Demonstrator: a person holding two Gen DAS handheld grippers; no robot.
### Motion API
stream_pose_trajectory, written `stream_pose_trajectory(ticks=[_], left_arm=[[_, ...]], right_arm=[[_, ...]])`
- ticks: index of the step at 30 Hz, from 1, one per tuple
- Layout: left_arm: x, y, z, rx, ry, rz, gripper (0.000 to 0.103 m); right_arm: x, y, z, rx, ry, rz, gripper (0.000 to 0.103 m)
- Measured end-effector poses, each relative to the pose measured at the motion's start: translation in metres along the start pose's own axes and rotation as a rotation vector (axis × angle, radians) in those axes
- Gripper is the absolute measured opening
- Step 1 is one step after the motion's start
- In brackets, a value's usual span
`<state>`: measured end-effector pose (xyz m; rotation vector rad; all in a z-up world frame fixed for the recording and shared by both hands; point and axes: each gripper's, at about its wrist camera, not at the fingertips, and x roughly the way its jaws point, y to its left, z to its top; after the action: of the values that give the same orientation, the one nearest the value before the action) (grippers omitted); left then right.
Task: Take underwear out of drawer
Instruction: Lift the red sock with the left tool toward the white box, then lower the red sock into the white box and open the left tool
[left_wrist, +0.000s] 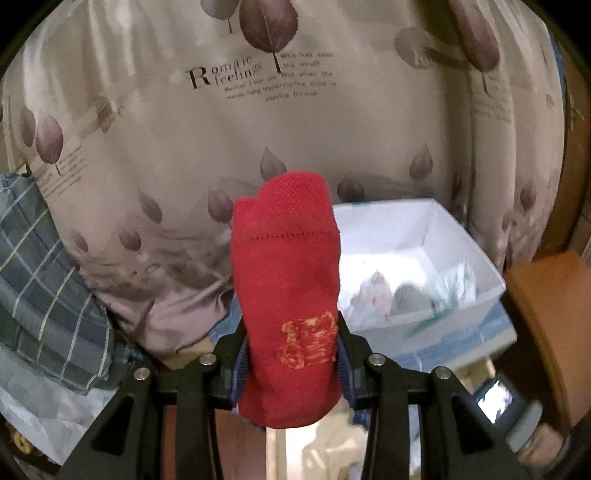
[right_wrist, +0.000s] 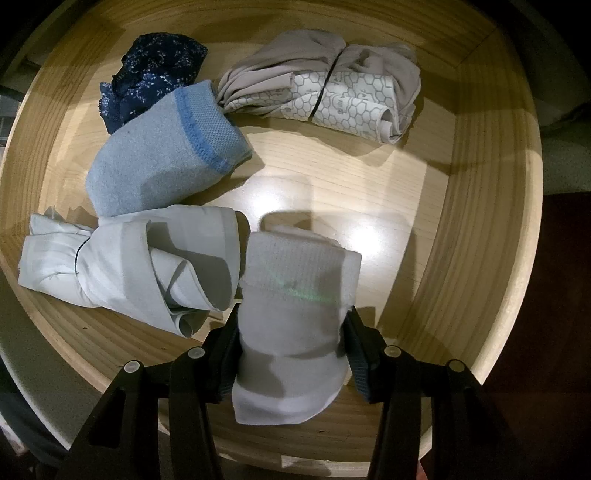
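Underwear rolled into bundles is held on both sides. On the left, the left hand-held gripper (left_wrist: 291, 360) is clamped on a red roll (left_wrist: 286, 295) with an orange mark, its pads pressing both flanks; the roll is out in the room, in front of a leaf-printed curtain (left_wrist: 258, 129), with a plaid quilt (left_wrist: 44, 288) to the left and a white box (left_wrist: 424, 254) just beyond on the right. That box already holds a few pale bundles, blurred and hard to tell apart, so it is probably the drop-off. The risk here is that the roll stands tall above the pads and could tip or unroll if swung quickly, or catch the box rim. To the right, the right hand-held gripper (right_wrist: 291, 354) points down into the wooden drawer (right_wrist: 480, 258) and is closed on a white roll (right_wrist: 291, 325) that seems to rest on the drawer floor. Still in the drawer are a pale grey-white roll (right_wrist: 122, 269) just beside the held one, a light blue roll (right_wrist: 162, 151), a dark floral bundle (right_wrist: 147, 74) and a beige bundle with honeycomb print (right_wrist: 332, 88). Lifting carelessly could drag the neighbouring pale roll along, since its loose fold lies against the left finger.
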<state>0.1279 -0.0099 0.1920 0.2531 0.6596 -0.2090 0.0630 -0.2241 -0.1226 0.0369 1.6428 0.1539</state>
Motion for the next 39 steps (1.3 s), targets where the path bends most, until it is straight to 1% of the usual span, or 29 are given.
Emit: stream_pose_trajectory(ticks=[4, 5, 9, 12, 15, 17, 20, 24, 29, 33, 35, 39], left_arm=[[0.026, -0.003, 0.025, -0.023, 0.027, -0.022, 0.04], [0.037, -0.005, 0.033, -0.019, 0.045, -0.043, 0.04], [0.07, -0.016, 0.047, 0.0, 0.096, -0.06, 0.04], [0.098, -0.026, 0.048, 0.029, 0.144, -0.054, 0.04], [0.122, -0.032, 0.042, 0.035, 0.191, -0.044, 0.04], [0.133, -0.035, 0.036, 0.041, 0.214, -0.042, 0.04], [0.146, -0.041, 0.027, 0.065, 0.241, -0.011, 0.042], [0.151, -0.042, 0.022, 0.058, 0.241, 0.015, 0.048], [0.154, -0.043, 0.022, 0.068, 0.268, 0.043, 0.049], [0.148, -0.045, 0.021, 0.091, 0.253, 0.048, 0.05], [0.144, -0.044, 0.022, 0.092, 0.247, 0.046, 0.053], [0.134, -0.043, 0.024, 0.106, 0.228, 0.044, 0.055]], right_arm=[[0.0, 0.0, 0.0, -0.001, 0.0, 0.0, 0.047], [0.001, 0.0, 0.0, 0.0, 0.0, 0.0, 0.047], [0.001, 0.0, 0.0, 0.001, 0.0, 0.001, 0.047], [0.0, 0.0, 0.001, 0.002, 0.001, 0.003, 0.047], [0.0, 0.0, 0.001, 0.001, 0.001, 0.004, 0.047], [0.0, 0.0, 0.001, 0.002, 0.001, 0.006, 0.047], [0.0, 0.0, 0.001, 0.002, 0.001, 0.005, 0.047], [0.003, 0.001, 0.001, 0.002, 0.003, 0.005, 0.047], [0.005, 0.002, 0.001, 0.002, 0.005, 0.002, 0.047], [0.005, 0.003, 0.001, 0.002, 0.006, 0.002, 0.047], [0.005, 0.003, 0.001, 0.002, 0.006, 0.002, 0.047], [0.005, 0.004, 0.001, 0.002, 0.008, -0.001, 0.047]])
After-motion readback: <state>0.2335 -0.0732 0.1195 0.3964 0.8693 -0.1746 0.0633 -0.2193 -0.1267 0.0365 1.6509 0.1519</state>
